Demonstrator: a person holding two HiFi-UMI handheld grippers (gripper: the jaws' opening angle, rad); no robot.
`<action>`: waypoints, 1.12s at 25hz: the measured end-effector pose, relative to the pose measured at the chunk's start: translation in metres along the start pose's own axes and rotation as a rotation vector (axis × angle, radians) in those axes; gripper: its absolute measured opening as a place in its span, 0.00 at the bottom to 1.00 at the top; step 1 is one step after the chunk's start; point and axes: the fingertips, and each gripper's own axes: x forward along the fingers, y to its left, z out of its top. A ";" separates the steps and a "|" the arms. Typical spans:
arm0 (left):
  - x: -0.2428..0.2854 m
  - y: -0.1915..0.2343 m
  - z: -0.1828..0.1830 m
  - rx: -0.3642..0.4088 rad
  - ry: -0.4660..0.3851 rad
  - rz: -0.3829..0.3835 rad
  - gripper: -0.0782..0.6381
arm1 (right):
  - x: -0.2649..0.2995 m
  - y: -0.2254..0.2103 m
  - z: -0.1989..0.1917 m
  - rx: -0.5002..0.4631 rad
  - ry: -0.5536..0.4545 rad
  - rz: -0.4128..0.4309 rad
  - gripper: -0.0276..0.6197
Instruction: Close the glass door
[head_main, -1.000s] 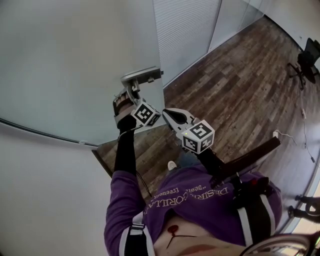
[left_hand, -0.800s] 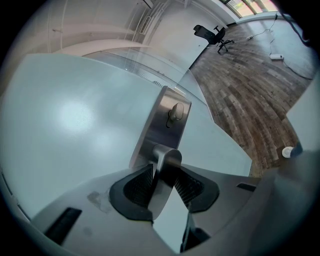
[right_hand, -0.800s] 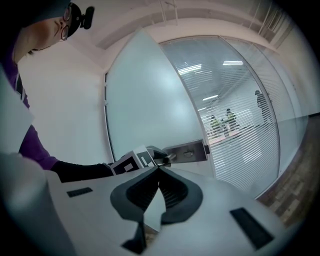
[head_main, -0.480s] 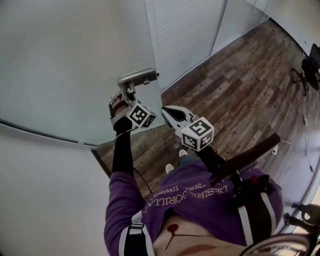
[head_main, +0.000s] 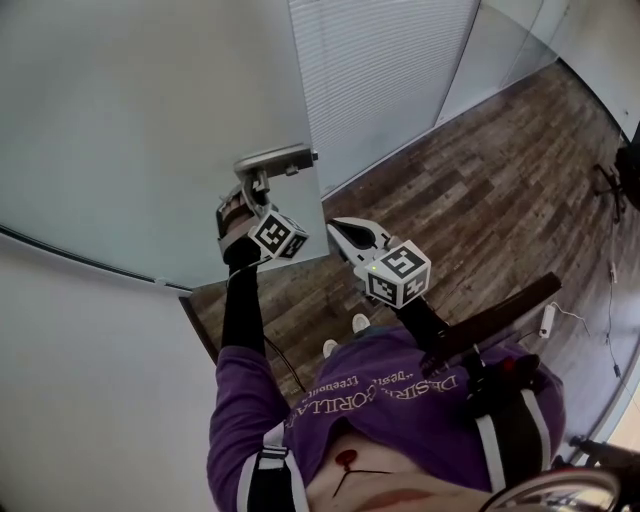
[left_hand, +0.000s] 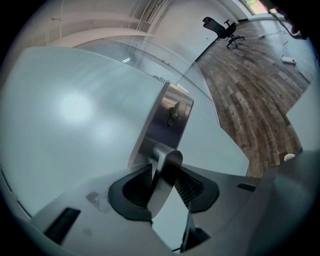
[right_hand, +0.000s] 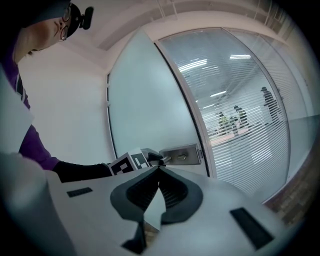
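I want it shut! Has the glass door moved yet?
Yes, it seems so: the glass door has its free edge further left against the blinds behind it, baring more slats.

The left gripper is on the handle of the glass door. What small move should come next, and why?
Probably swing the glass door a little toward closed with the left gripper. Its jaws are shut on the door handle, floor shows past the door's free edge, and the right gripper is shut on nothing.
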 end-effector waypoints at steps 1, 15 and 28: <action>0.001 0.000 -0.001 -0.001 0.003 0.002 0.28 | 0.001 -0.002 -0.001 -0.001 0.001 0.007 0.04; 0.015 0.012 0.004 -0.020 0.049 0.014 0.28 | -0.007 -0.030 -0.005 0.026 0.004 0.042 0.04; 0.036 0.020 0.010 -0.004 0.031 0.026 0.28 | 0.020 -0.040 0.005 0.048 -0.009 0.014 0.04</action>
